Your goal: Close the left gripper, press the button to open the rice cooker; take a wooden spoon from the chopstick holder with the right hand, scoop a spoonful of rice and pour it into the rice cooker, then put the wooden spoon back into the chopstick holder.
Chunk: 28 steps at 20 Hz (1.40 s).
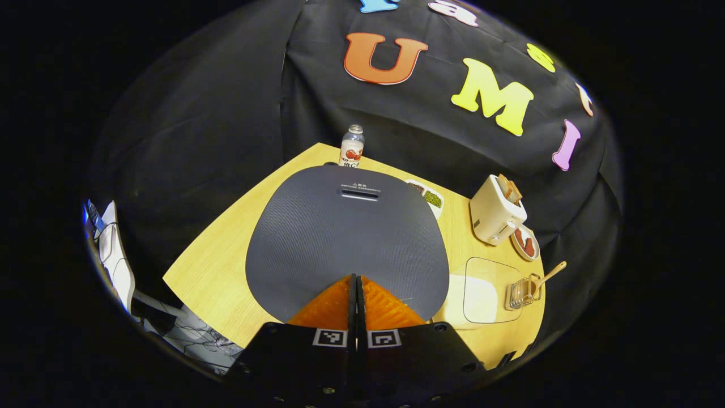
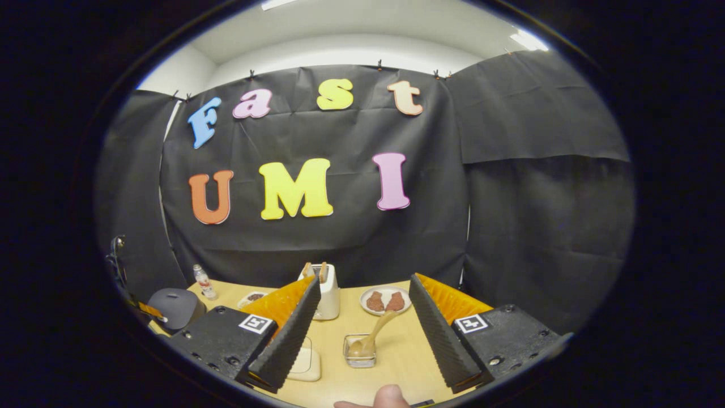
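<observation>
Pressed together with no gap between them, the fingers of the left gripper (image 1: 357,294) hang just above the near edge of the rice cooker (image 1: 346,238), whose dark lid is down and whose slot-shaped vent (image 1: 360,194) sits toward the far side. I judge the step in hand to be the button press, and the release button itself cannot be made out, likely sitting under or just ahead of the fingertips. To do it well, the closed tips should come straight down onto the button as one blunt point, with a firm, short push and no sideways slide, then lift clear so the lid can swing up freely. Across the table (image 1: 215,272), the right gripper (image 2: 362,317) waits with its fingers wide apart, holding nothing, aimed at the chopstick holder (image 2: 360,350). A wooden spoon (image 2: 371,337) stands in that holder, its handle leaning up and to the right, well apart from the fingers. Just left of the holder lies a clear container of rice (image 1: 487,292). Farther back stand a toaster (image 1: 496,209), a plate of food (image 2: 385,300) and a bottle (image 1: 352,146); these should stay untouched.
</observation>
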Each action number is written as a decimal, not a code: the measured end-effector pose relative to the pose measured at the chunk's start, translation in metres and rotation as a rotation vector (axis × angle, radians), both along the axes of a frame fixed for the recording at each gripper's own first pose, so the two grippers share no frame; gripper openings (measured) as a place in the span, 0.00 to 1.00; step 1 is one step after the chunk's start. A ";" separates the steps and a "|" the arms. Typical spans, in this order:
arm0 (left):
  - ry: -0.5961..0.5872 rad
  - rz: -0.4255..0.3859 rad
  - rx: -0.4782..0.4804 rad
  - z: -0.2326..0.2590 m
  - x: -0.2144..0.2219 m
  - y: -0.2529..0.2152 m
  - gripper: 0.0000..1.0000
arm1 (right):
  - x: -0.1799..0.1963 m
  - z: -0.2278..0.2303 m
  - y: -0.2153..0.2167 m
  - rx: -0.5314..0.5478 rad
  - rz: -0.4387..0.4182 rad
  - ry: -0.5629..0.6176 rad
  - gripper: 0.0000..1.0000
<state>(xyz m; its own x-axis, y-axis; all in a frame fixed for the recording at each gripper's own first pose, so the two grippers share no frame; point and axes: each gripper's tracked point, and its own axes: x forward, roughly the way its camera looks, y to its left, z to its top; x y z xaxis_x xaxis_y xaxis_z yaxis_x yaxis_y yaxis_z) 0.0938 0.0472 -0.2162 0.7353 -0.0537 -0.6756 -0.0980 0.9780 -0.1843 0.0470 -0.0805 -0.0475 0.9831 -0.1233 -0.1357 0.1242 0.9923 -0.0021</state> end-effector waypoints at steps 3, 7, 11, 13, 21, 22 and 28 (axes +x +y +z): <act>-0.057 0.014 0.039 0.022 0.004 0.001 0.00 | -0.005 0.011 -0.004 -0.029 0.005 -0.026 1.00; -0.270 -0.001 0.110 0.091 0.021 0.002 0.01 | -0.010 0.019 -0.016 -0.028 -0.011 -0.046 1.00; -0.435 -0.005 0.158 0.142 0.047 0.011 0.07 | -0.010 0.023 -0.027 -0.018 -0.027 -0.060 1.00; -0.490 -0.017 0.197 0.164 0.057 0.010 0.16 | -0.009 0.026 -0.034 -0.011 -0.032 -0.067 1.00; -0.637 0.016 0.163 0.219 0.045 -0.011 0.98 | 0.011 0.003 -0.041 0.002 0.020 -0.034 1.00; -0.629 0.019 0.161 0.219 0.035 -0.015 0.97 | 0.015 -0.006 -0.039 0.003 0.041 -0.012 1.00; -0.654 0.021 0.133 0.233 0.001 -0.051 0.94 | 0.047 -0.068 -0.044 0.026 0.108 0.117 1.00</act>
